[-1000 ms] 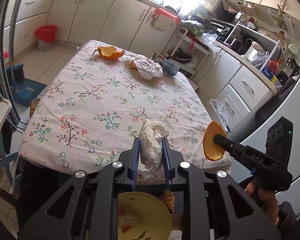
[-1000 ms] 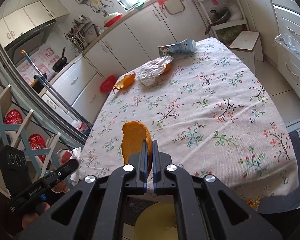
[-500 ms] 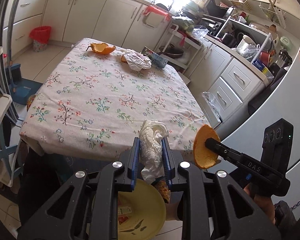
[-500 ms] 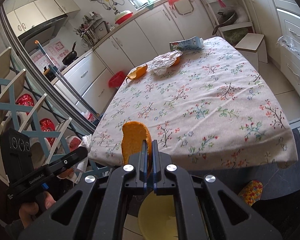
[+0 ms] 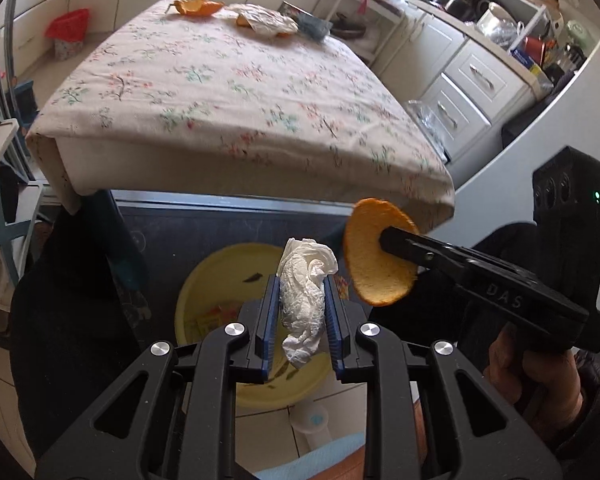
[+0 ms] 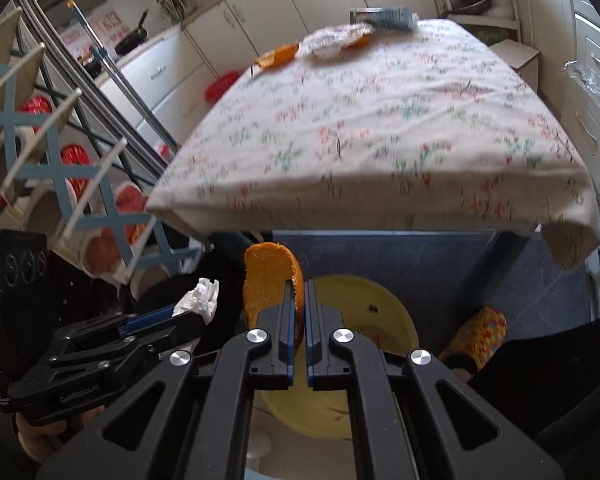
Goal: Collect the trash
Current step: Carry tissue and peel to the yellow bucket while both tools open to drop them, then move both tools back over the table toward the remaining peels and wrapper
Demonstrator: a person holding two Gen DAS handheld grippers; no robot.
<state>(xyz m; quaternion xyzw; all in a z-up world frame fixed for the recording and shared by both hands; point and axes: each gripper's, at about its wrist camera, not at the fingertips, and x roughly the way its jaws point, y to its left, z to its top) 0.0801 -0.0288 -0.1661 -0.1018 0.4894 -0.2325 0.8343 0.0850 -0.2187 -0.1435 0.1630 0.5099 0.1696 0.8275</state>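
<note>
Now your left tongs [image 5: 302, 312] pinch a crumpled tissue [image 5: 305, 296] and your right tongs [image 6: 299, 322] grip an orange peel [image 6: 270, 284], both above the yellow bin [image 5: 204, 280]; another peel [image 5: 196, 6], foil wrapper [image 5: 266, 20] and carton [image 6: 382, 18] remain on the counter [image 5: 228, 92]

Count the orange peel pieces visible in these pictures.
3: one orange peel in the right gripper, one far peel on the table, one partly hidden peel under crumpled paper; others may be hidden.

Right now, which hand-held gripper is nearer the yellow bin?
Left, narrowly. The left hand-held gripper holds its crumpled tissue over the yellow bin; the right hand-held gripper, with the orange peel, sits near the rim.
</note>
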